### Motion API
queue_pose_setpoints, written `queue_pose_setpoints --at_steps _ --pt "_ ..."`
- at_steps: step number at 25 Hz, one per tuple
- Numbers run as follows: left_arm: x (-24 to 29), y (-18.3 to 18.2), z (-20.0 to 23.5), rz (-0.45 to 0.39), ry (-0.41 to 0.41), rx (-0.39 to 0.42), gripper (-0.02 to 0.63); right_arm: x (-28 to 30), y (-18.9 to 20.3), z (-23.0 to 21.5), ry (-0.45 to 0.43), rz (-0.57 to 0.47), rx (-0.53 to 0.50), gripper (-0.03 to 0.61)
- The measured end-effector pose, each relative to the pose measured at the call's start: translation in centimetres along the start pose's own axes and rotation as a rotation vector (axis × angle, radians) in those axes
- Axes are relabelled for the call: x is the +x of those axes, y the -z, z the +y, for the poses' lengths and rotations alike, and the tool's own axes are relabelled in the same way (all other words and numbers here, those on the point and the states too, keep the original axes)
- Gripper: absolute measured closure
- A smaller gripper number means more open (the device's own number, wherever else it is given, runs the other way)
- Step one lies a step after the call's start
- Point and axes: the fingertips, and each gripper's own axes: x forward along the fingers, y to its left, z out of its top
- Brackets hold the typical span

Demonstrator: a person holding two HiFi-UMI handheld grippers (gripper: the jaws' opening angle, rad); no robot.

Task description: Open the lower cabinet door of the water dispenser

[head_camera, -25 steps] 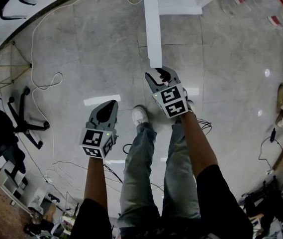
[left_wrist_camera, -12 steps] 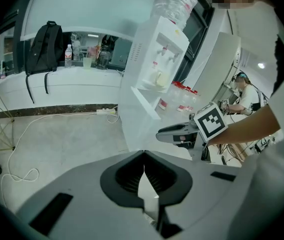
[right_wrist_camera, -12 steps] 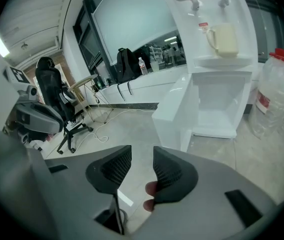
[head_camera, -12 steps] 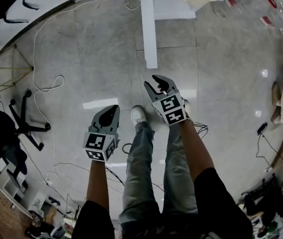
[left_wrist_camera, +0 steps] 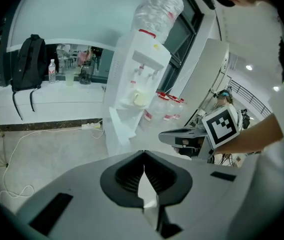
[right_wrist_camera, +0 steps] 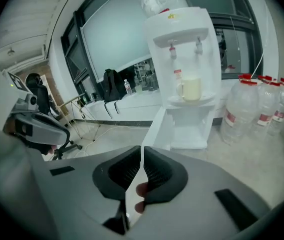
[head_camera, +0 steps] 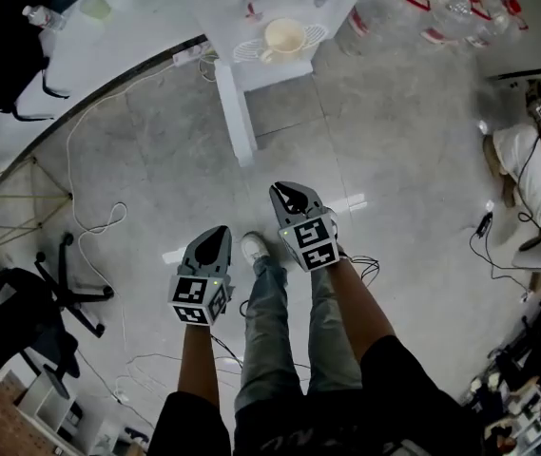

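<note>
Lower cabinet door [right_wrist_camera: 154, 129] hanging open, unheld, so prob. swinging back shut; right gripper [right_wrist_camera: 141, 156] jaws closing w/ nothing between, left gripper [left_wrist_camera: 144, 159] pressed together, empty.

left hand-held gripper [head_camera: 214, 240]: jaws together | right hand-held gripper [head_camera: 294, 197]: closing, empty

a cream ceramic mug [head_camera: 282, 38] sits left of a cluster of large clear plastic water jugs with red caps [head_camera: 460, 3], which stand on the glossy grey tiled floor [head_camera: 394, 160]. a thin white cable [head_camera: 99, 218] loops over the floor between a white power strip [head_camera: 191, 53] and a black wheeled office chair [head_camera: 66, 297]. a black backpack [left_wrist_camera: 28, 59] hangs over the front of the curved white counter [left_wrist_camera: 67, 91], and a small clear bottle [left_wrist_camera: 52, 70] stands just beside it.
</note>
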Motion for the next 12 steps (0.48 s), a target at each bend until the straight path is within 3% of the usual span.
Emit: queue_pose_setpoints --at_steps 6,12 --pt "-1.1 -5.0 -4.3 -0.025 0.062 0.060 0.601 -6.4 -4.9 -2.3 0.103 -0.067 0.012 0.563" --pt "-4.2 -9.8 -7.4 -0.056 0.090 0.105 0.601 -13.8 -9.7 -3.3 0.180 -0.156 0.107 0.565"
